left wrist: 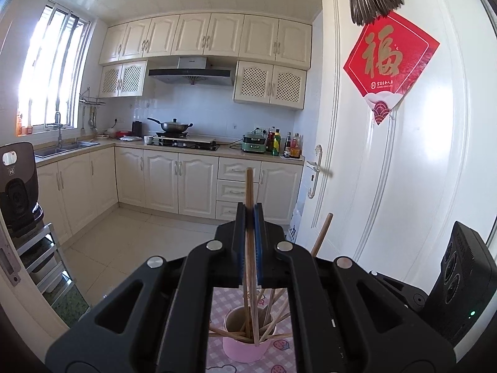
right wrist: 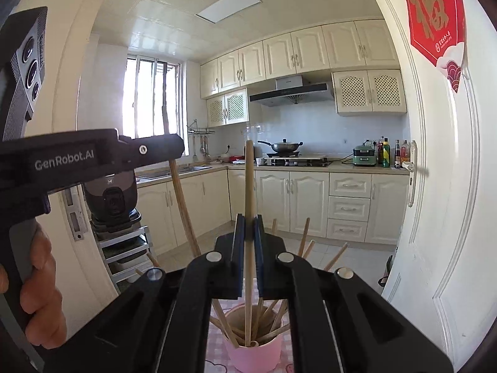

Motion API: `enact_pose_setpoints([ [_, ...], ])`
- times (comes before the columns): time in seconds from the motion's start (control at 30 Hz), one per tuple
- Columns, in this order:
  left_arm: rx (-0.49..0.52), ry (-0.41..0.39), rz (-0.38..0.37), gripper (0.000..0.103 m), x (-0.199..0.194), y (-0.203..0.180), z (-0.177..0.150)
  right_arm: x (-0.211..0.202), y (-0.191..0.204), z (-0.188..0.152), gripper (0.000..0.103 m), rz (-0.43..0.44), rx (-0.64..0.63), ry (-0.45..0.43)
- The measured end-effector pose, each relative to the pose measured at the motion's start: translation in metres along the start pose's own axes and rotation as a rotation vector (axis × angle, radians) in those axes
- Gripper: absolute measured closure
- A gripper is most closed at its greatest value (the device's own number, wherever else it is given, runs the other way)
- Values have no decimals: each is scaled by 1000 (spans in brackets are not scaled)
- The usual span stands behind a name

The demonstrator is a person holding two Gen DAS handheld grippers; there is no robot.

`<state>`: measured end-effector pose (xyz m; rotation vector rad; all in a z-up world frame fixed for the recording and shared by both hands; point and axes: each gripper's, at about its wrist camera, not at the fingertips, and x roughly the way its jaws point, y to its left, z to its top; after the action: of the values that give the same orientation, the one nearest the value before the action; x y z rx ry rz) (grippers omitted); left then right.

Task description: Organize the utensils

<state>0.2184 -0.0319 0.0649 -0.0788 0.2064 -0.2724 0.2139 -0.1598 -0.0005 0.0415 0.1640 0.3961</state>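
A pink cup [left wrist: 242,349] holding several wooden chopsticks stands on a pink checked cloth [left wrist: 223,304] just below both grippers. In the left wrist view my left gripper [left wrist: 249,209] is shut on a dark brown chopstick [left wrist: 249,186] that stands nearly upright with its lower end in the cup. In the right wrist view my right gripper [right wrist: 248,217] is shut on a paler chopstick [right wrist: 248,180], also upright, its foot inside the pink cup [right wrist: 254,357]. The left gripper [right wrist: 174,152] shows there from the side, with its chopstick [right wrist: 183,202] slanting down.
A white door [left wrist: 388,155] with a red paper square stands close on the right. A black rice cooker [right wrist: 111,199] sits on a metal rack at the left. A hand [right wrist: 40,279] holds the left gripper's handle. Kitchen cabinets and tiled floor lie ahead.
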Motion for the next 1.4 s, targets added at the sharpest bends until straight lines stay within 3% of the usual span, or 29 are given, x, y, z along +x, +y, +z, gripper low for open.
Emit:
enact_pose_setpoints([
  [0.23, -25, -24, 11, 98, 9, 1, 5, 3, -3, 0, 98, 5, 8, 13],
  [0.77, 4, 111, -1, 98, 22, 0, -50, 3, -2, -15, 98, 23, 9, 83],
  [1.07, 31, 184, 1, 97, 19, 4, -71, 9, 0, -26, 96, 39, -5, 195],
  [1.23, 6, 249, 4, 96, 22, 9, -76, 7, 1, -30, 96, 31, 2, 209],
  [1.3, 4, 257, 6, 86, 21, 11, -79, 4, 1, -30, 96, 30, 5, 209],
  [1.37, -7, 244, 20, 43, 15, 13, -80, 0, 2, -28, 96, 28, 2, 207],
  [1.4, -14, 220, 22, 42, 9, 14, -80, -2, 2, -28, 95, 30, 5, 206],
])
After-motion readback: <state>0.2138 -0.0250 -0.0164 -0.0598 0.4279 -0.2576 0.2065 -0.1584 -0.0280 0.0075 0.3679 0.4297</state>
